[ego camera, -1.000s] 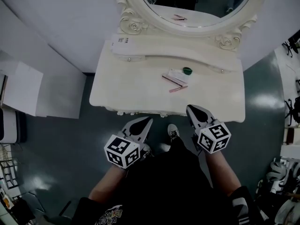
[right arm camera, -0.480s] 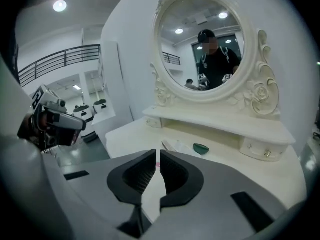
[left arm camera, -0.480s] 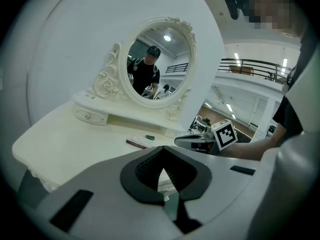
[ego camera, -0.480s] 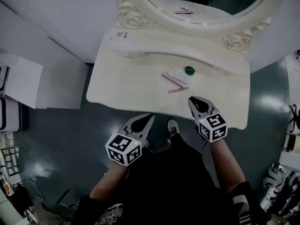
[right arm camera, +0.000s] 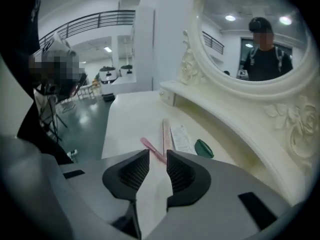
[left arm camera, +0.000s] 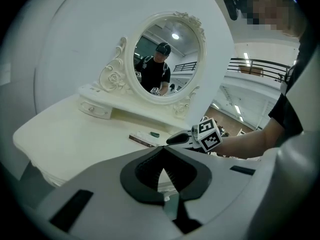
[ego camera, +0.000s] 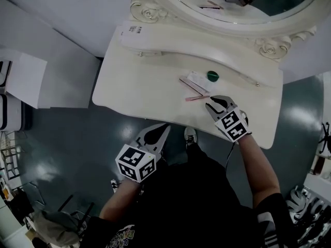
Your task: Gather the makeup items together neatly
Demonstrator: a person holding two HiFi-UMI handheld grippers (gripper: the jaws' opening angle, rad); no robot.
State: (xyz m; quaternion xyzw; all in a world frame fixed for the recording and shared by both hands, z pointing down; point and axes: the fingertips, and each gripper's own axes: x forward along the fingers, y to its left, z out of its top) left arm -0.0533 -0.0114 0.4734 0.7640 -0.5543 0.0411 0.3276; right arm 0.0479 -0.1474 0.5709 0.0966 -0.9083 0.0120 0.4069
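Note:
On the cream vanity table (ego camera: 139,81) lie a pink stick (ego camera: 197,98), a long brown stick (ego camera: 191,86), a white packet (ego camera: 198,81) and a small green cap (ego camera: 212,76), close together. My right gripper (ego camera: 216,106) hovers over the table just right of the pink stick. Its jaws have just been opening and nothing is between them. In the right gripper view (right arm camera: 158,165) the pink stick (right arm camera: 152,149) lies straight ahead of the tips, with the brown stick (right arm camera: 166,134), packet (right arm camera: 181,138) and cap (right arm camera: 204,148) beyond. My left gripper (ego camera: 155,135) is shut and empty, off the table's front edge.
An oval mirror (ego camera: 243,4) in a carved frame stands at the back of the table above a raised shelf (ego camera: 170,45). A white card (ego camera: 135,31) sits on the shelf's left end. White boxes (ego camera: 31,76) stand on the dark floor to the left.
My right gripper has moved forward over the table toward the pink stick, rolled, and its jaws have parted. The left gripper has shifted only slightly.

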